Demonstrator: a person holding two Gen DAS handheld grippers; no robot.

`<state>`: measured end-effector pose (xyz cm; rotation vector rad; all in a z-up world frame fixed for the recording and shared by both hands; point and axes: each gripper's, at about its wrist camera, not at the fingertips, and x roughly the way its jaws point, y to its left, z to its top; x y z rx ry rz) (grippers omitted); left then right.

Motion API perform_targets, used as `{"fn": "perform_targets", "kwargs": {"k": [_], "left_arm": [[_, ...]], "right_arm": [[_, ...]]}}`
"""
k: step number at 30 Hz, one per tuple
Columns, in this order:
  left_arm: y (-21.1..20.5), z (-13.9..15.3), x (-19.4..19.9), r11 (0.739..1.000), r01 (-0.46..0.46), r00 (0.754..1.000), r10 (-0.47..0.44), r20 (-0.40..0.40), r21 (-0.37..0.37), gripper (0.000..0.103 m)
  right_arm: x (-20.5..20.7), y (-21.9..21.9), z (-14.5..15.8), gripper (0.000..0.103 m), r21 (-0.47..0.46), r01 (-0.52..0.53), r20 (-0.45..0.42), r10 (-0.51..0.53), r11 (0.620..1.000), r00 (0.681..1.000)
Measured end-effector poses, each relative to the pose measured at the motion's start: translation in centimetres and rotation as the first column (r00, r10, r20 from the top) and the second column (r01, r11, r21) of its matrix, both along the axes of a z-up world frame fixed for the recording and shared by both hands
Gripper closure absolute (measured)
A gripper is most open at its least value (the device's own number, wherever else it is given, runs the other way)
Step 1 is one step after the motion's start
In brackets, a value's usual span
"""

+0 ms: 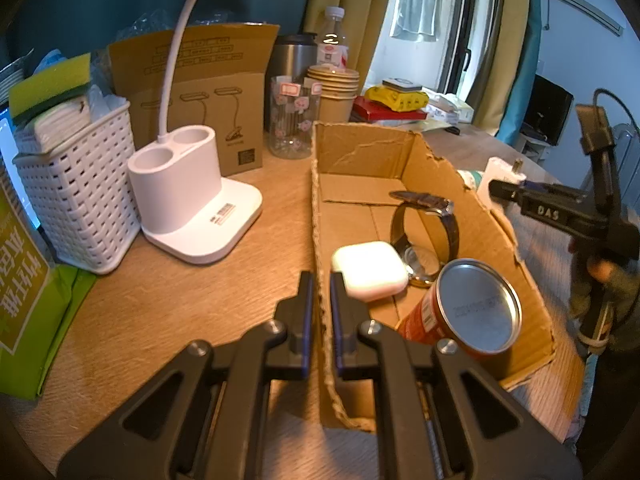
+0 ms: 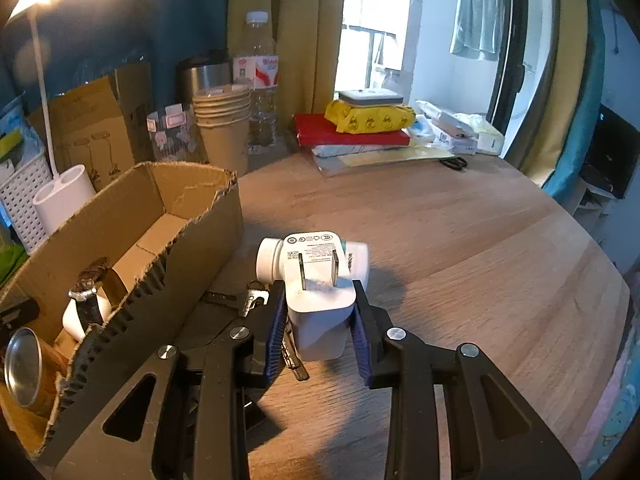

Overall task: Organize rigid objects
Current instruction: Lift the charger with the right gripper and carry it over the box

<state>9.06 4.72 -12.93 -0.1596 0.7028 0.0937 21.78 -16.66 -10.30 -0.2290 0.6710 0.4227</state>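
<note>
**Charger gripped beside the box; left gripper pinching the box wall**

The right gripper is clamping a white plug charger, prongs up, just beside the cardboard box on the wooden table. A white bottle is lying behind the charger. The left gripper is pinching the box's near wall. Inside are lying a white case, a watch and a red can.
</note>
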Motion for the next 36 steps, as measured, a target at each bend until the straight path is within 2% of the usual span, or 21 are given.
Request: {"fn": "perform_targets", "kwargs": {"k": [23,36], "left_arm": [[0.2,0.1,-0.3,1.0,-0.007,1.0,0.007,0.003,-0.002,0.094],[0.2,0.1,-0.3,1.0,-0.005,1.0,0.005,0.004,-0.002,0.094]], "right_arm": [[-4.1,1.4,6.5,0.074,0.06,-0.07,0.122,0.063,0.996,0.991],[-5.3,4.1,7.6,0.074,0.065,-0.146,0.145,0.135,0.987,0.98]]}}
